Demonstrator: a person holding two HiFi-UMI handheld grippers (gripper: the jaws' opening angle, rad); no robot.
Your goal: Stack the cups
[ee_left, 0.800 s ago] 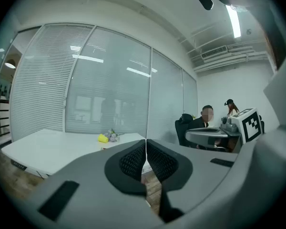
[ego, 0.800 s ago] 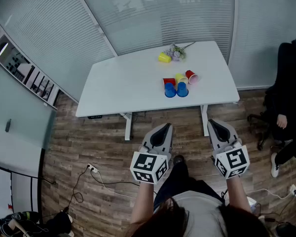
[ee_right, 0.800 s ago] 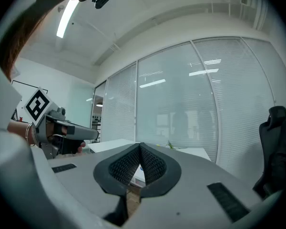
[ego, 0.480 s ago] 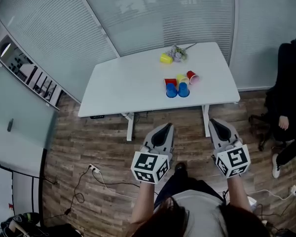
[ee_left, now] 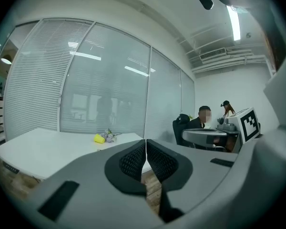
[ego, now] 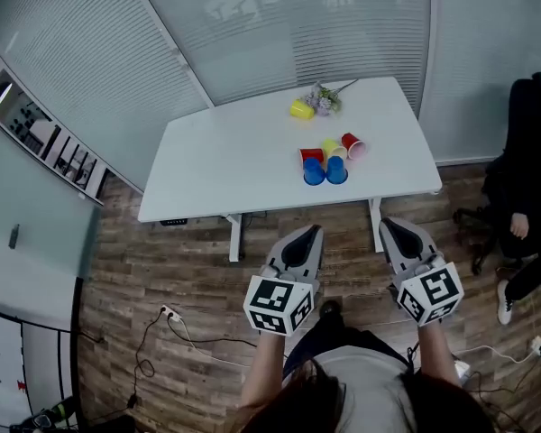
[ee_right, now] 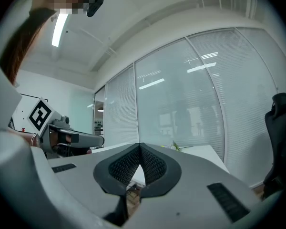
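Observation:
On the white table stand two blue cups side by side, mouths down. Behind them are a red cup, a yellow cup and a red cup lying on its side. Another yellow cup lies farther back beside a small bunch of flowers. My left gripper and right gripper are both shut and empty, held over the wooden floor short of the table's near edge.
Frosted glass walls with blinds enclose the table at the back. A black office chair and a seated person's hand are at the right. A power strip and cable lie on the floor at the left. Shelving lines the left wall.
The view has shifted slightly, so the table and cups sit a little lower in the frame. Both grippers stay shut and roughly where they were.

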